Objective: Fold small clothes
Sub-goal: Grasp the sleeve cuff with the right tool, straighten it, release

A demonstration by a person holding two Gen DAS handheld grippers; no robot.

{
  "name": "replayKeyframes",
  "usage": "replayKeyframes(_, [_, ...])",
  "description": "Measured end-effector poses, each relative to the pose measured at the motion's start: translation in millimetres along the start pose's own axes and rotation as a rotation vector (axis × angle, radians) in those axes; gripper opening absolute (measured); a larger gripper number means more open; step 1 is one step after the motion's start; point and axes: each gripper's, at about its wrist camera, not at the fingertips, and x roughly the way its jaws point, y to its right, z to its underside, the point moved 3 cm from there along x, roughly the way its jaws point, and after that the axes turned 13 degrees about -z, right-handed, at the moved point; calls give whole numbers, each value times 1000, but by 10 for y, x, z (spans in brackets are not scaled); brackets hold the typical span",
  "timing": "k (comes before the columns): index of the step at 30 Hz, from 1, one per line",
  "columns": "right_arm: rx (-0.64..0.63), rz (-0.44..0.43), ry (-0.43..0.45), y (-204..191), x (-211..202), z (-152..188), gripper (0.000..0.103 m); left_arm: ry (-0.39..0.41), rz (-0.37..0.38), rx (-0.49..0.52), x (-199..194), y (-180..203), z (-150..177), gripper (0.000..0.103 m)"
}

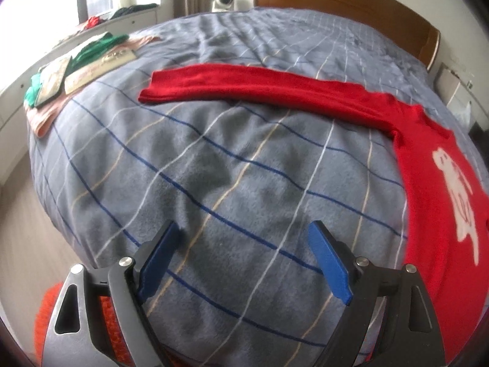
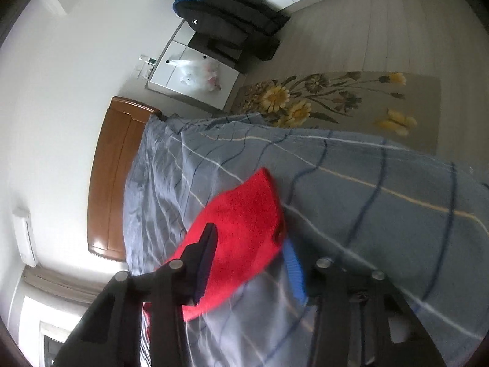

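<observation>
A red sweater [image 1: 440,214] with a white bear figure lies flat on the right side of the grey checked blanket [image 1: 214,177]. One of its sleeves [image 1: 250,84] stretches out to the left across the bed. My left gripper [image 1: 244,227] hovers open over bare blanket, left of the sweater's body, with nothing between its blue pads. In the rolled, blurred right wrist view, my right gripper [image 2: 249,235] has the end of another red sleeve [image 2: 244,214] between its fingers. That sleeve is raised off the blanket and casts a shadow.
Folded green, pink and printed clothes [image 1: 76,67] sit at the bed's far left corner. A wooden headboard [image 1: 351,3] closes the far end. An orange knit item [image 1: 107,309] shows under my left gripper. Beside the bed lies a flowered rug [image 2: 336,98], with a white cabinet [image 2: 189,79] further off.
</observation>
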Motion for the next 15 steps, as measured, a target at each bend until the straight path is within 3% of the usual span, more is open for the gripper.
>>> replayKeyframes(2, [-27,26,-23,-3,70,-10,38,0,-2,4,-2,19,6,88])
replayKeyframes(4, [-56,59,-43,-14,105,-21,6,2,0,12,-13,39,10,88])
replayKeyframes(7, [-111,89,-20,-131,97,-46,5,-1,7,15,-15,46,7,88])
replayKeyframes(10, [-198,73,-9,-524,147,-47,5,-12,21,3,3,34,-3,88])
replayKeyframes(15, [-444,-82,-82,-1923,448,301,5,-27,55,-13,25,17,-32,88])
